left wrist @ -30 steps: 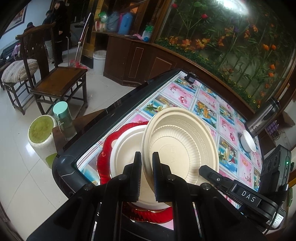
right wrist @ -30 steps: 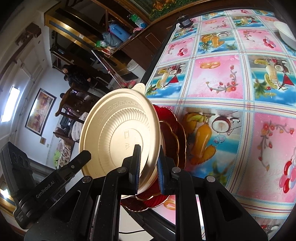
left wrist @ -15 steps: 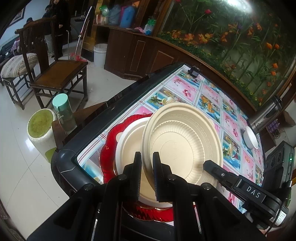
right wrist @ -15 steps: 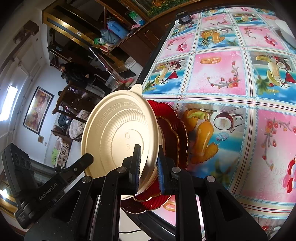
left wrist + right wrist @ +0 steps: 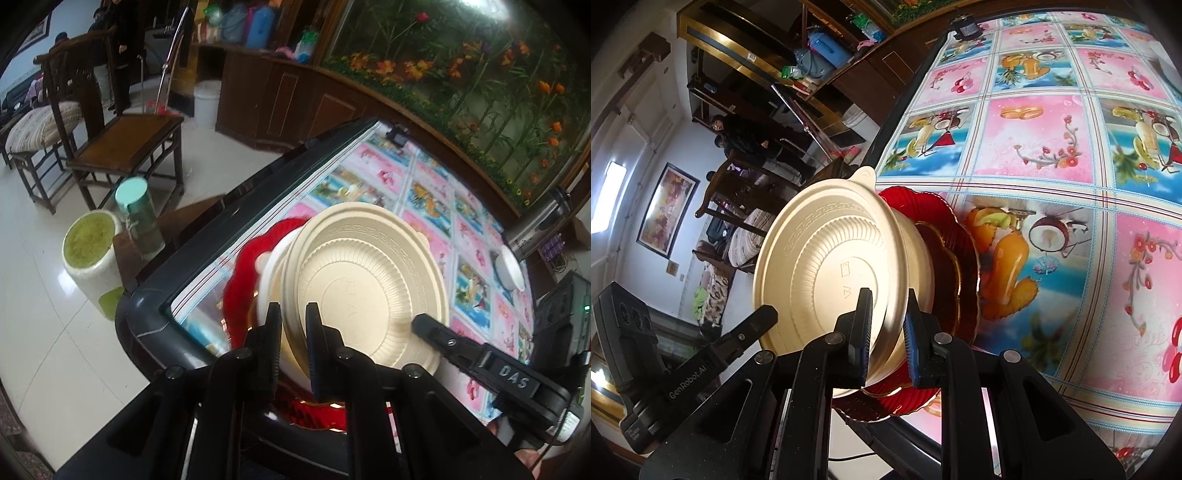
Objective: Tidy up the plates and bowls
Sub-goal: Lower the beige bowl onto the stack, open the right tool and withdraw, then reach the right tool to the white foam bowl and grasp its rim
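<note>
A: Cream bowl (image 5: 369, 291), upside down, base toward both cameras. Since a second ago it has dropped closer onto the white bowl (image 5: 271, 273) under it; the gap between them looks smaller.

B: Grip?

A: Left gripper (image 5: 291, 354) pinches the near rim, jaws nearly closed on it. Right gripper (image 5: 886, 332) is clamped on the opposite rim, equally narrow. Neither has let go.

B: Beyond the fingers?

A: Red plate (image 5: 945, 258) under the stack, at the table (image 5: 1052, 147) corner just ahead of both sets of fingers. Another small white bowl (image 5: 511, 271) sits well off to the left gripper's right.

B: Meaning?

A: Probably stacking; the bowl seems almost seated, release likely next.
</note>
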The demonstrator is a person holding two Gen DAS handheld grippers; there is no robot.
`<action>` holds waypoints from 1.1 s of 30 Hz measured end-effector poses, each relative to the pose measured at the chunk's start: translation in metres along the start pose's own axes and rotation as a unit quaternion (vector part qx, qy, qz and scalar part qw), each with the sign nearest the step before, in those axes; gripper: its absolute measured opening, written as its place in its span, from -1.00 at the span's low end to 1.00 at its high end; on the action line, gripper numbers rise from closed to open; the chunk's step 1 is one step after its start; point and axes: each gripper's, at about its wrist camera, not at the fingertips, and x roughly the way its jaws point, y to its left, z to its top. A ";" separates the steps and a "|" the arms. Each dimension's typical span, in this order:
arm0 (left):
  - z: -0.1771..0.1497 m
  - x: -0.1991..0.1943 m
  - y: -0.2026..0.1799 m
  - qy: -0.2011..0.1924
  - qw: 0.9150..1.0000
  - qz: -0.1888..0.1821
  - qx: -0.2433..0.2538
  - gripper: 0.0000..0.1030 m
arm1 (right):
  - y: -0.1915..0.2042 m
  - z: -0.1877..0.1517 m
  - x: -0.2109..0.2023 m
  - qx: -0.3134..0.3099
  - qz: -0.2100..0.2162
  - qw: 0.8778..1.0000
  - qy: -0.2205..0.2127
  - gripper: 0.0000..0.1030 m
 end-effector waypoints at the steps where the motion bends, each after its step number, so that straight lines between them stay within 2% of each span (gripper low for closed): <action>1: -0.001 0.004 0.003 0.008 1.000 0.003 -0.003 -0.75 | 0.000 -0.001 0.002 0.000 -0.003 1.000 0.001 -0.67; 4: -0.004 0.012 0.013 0.025 1.000 0.010 -0.012 -0.45 | 0.000 -0.001 0.002 -0.002 -0.005 1.000 -0.002 -0.67; 6: -0.005 0.010 0.016 0.021 1.000 0.020 -0.007 -0.37 | -0.001 0.000 -0.002 -0.003 -0.011 1.000 -0.012 -0.67; 8: -0.007 0.008 0.015 0.019 0.999 0.035 0.004 -0.14 | -0.004 0.002 -0.009 -0.003 -0.016 1.000 -0.024 -0.67; 11: -0.006 0.005 0.015 0.016 0.999 0.035 0.005 -0.14 | -0.012 0.006 -0.017 0.013 0.000 0.999 -0.032 -0.67; 18: -0.001 -0.007 0.020 -0.009 0.999 0.049 -0.005 -0.14 | -0.043 0.009 -0.031 0.058 0.001 0.997 -0.049 -0.67; 23: 0.002 -0.011 0.007 -0.022 0.998 0.053 0.004 -0.14 | -0.060 0.010 -0.031 0.078 0.003 0.996 -0.047 -0.67; 28: 0.006 -0.023 -0.032 -0.044 0.998 0.037 0.039 -0.13 | -0.075 0.014 -0.033 0.088 0.009 0.995 -0.047 -0.67; 33: 0.006 -0.026 -0.099 -0.047 0.993 0.005 0.109 0.10 | -0.097 0.017 -0.047 0.106 0.010 0.992 -0.059 -0.66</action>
